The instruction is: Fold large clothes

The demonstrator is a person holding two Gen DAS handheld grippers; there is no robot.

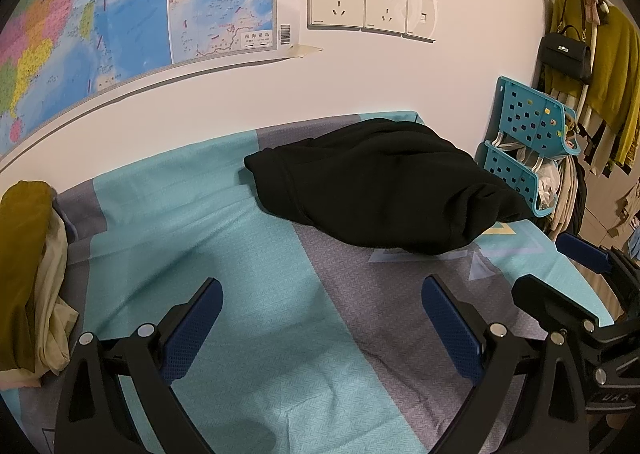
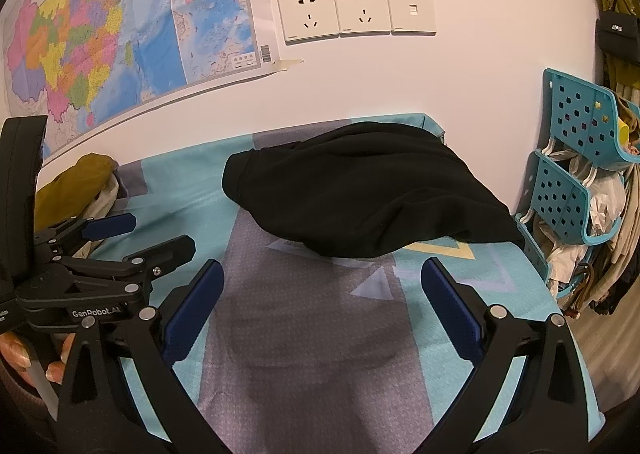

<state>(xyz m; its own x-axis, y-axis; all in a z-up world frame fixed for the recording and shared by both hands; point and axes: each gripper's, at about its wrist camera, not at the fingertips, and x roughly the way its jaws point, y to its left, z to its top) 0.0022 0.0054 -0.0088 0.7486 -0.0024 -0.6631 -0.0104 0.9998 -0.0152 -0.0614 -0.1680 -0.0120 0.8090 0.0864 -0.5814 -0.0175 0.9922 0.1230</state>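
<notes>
Bedsheet point(image 2: 192, 190) bears black garment point(image 2: 360, 194) – teal rack point(image 2: 560, 198) holds cloth; both tools point(image 1: 322, 320) point(image 2: 322, 300) wide

One black garment point(image 1: 384, 186), two claws point(image 1: 320, 318), two sockets point(image 1: 337, 0)

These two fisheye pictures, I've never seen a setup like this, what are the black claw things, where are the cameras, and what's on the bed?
The black claws are two-finger grippers, one held in each of a person's hands. A camera on each looks forward along its blue-padded fingers. One picture comes from the left gripper, the other from the right gripper; each also catches the other at its edge. Both are open and hold nothing. Ahead, on a teal and grey bedsheet, lies a bunched black garment, not yet spread out. An olive and cream clothes pile sits at the far left. A map hangs on the wall.
</notes>
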